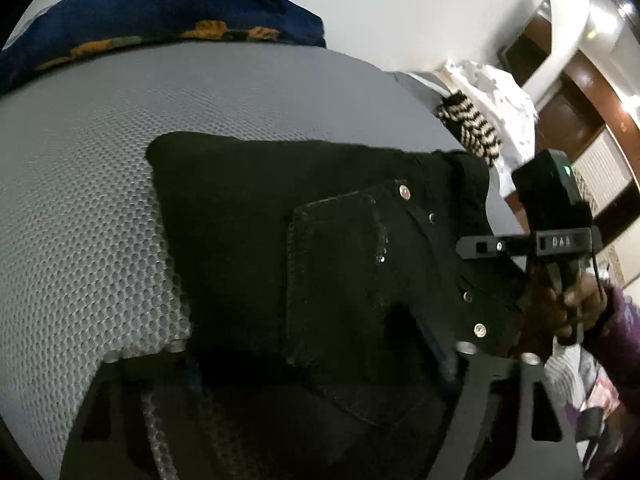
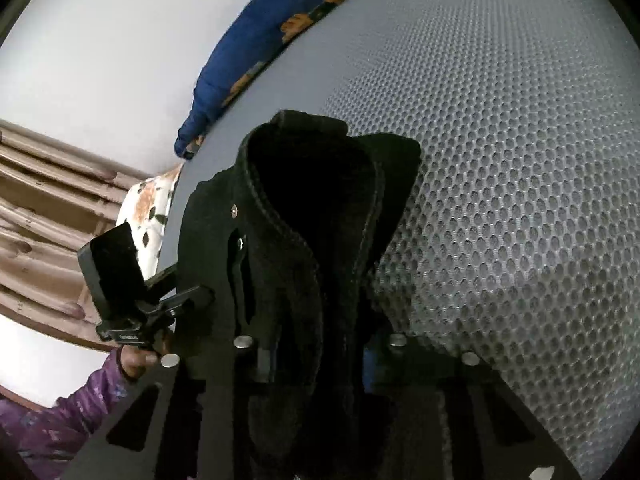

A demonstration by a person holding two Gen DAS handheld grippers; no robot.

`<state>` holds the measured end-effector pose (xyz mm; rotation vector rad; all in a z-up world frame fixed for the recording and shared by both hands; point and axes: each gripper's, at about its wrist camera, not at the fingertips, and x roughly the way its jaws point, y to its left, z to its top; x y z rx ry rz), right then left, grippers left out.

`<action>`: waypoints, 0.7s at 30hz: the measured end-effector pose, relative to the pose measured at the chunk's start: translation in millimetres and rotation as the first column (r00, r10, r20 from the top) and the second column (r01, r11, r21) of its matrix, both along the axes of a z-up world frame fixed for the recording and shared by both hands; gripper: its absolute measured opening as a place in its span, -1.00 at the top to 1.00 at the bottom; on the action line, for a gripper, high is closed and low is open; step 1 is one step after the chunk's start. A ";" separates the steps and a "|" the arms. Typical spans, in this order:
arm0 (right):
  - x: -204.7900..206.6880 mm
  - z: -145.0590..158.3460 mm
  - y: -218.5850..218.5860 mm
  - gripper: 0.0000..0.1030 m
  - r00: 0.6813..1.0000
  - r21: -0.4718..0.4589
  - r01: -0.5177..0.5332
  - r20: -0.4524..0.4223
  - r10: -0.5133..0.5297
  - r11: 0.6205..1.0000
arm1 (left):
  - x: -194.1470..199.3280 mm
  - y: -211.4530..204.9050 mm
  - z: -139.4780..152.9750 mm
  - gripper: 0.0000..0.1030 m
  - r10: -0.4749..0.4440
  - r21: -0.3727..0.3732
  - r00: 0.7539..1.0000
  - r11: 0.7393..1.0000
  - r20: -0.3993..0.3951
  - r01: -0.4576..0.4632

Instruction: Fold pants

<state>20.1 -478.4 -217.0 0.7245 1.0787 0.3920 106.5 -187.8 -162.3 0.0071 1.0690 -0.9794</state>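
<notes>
Black pants (image 1: 280, 220) lie folded on a grey mesh mattress (image 1: 100, 200), back pocket and rivets facing up. My left gripper (image 1: 320, 354) straddles their near part, cloth filling the gap between its fingers, and looks shut on them. At the right a hand (image 1: 576, 304) holds the right gripper's black housing (image 1: 552, 208) against the waistband. In the right wrist view the pants (image 2: 304, 208) rise in a bunched hump and my right gripper (image 2: 320, 340) is shut on that fold. The left gripper's housing (image 2: 116, 272) sits at the pants' left edge.
A blue blanket with orange flowers (image 1: 160, 12) lies along the mattress's far edge. A black-and-white striped cloth (image 1: 472, 124) and a white cloth (image 1: 496, 92) lie past the right corner. A floral pillow (image 2: 148, 204) and wooden slats (image 2: 40, 220) are beside the bed.
</notes>
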 end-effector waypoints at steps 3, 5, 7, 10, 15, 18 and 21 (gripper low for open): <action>-2.7 11.4 8.3 0.55 0.999 -0.032 0.019 0.042 -0.018 0.999 | 6.8 15.4 4.3 0.24 0.034 -0.034 0.999 0.999 -0.032 -0.035; -2.6 12.4 13.7 0.56 0.998 -0.024 0.033 0.047 -0.032 0.999 | 3.3 18.1 6.6 0.27 0.034 -0.027 0.999 0.999 -0.014 -0.034; -4.7 13.8 17.7 0.57 0.997 -0.012 0.050 0.055 -0.049 0.999 | 0.2 24.8 9.4 0.30 0.041 -0.038 0.999 0.998 -0.011 -0.041; -11.0 16.3 22.8 0.58 0.995 0.020 0.069 0.066 -0.070 0.997 | -1.3 34.6 15.4 0.34 0.060 -0.069 0.998 0.996 -0.019 -0.061; -15.3 21.8 39.8 0.58 0.992 0.075 0.089 0.084 -0.096 0.993 | -5.8 53.0 27.7 0.35 0.097 -0.087 0.995 0.991 -0.004 -0.097; -11.8 24.8 52.0 0.58 0.991 0.107 0.088 0.092 -0.098 0.990 | -6.2 67.5 35.0 0.37 0.126 -0.093 0.992 0.988 0.003 -0.125; -6.9 28.7 68.5 0.58 0.991 0.131 0.072 0.105 -0.086 0.989 | -7.0 85.4 44.2 0.37 0.157 -0.087 0.987 0.984 0.028 -0.154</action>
